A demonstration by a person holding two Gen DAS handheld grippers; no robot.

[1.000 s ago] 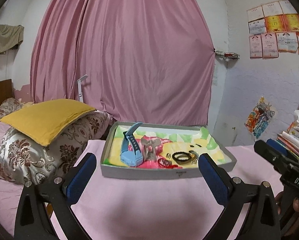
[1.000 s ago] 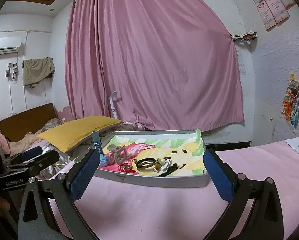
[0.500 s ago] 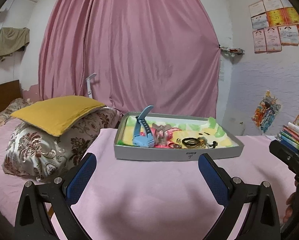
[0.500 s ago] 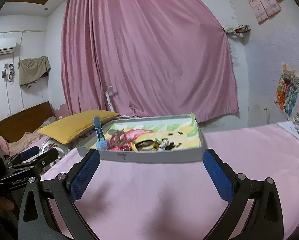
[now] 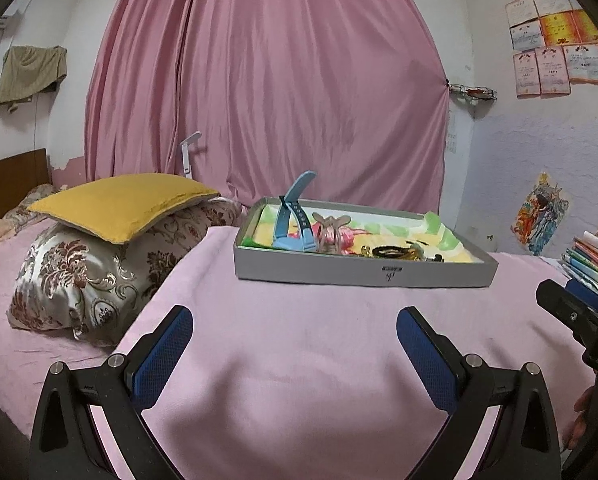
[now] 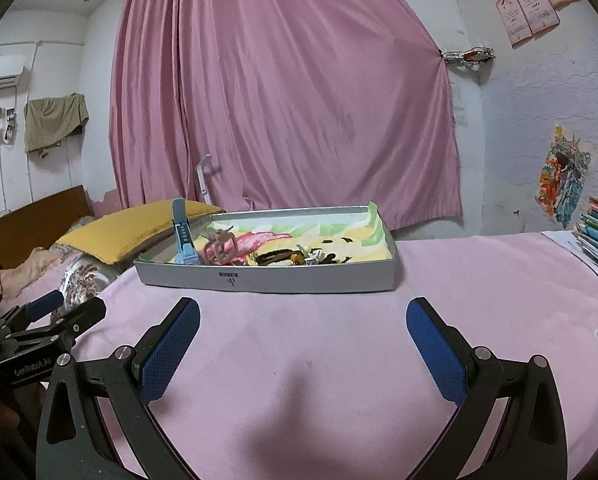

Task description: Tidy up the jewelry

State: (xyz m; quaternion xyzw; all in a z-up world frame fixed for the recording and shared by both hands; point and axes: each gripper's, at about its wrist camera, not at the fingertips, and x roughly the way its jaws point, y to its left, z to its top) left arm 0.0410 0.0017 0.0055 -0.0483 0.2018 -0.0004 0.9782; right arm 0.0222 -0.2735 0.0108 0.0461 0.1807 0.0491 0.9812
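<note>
Over the last second both cameras dropped lower and drew back; the grey tray [image 5: 363,270] sat mid-frame, holding blue watch [image 5: 293,220], hair claw [image 5: 331,232] and bangles. Left gripper [image 5: 295,350] and right gripper [image 6: 303,344] were spread wide, empty. Sorting stage: indeterminate.

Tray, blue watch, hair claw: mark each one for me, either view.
gray tray [image 5: 363,270], left wrist view, on its near outer wall.
blue watch [image 5: 293,242], left wrist view, on the watch body below the raised strap.
pink hair claw [image 6: 219,249], right wrist view, on its curved body.
</note>
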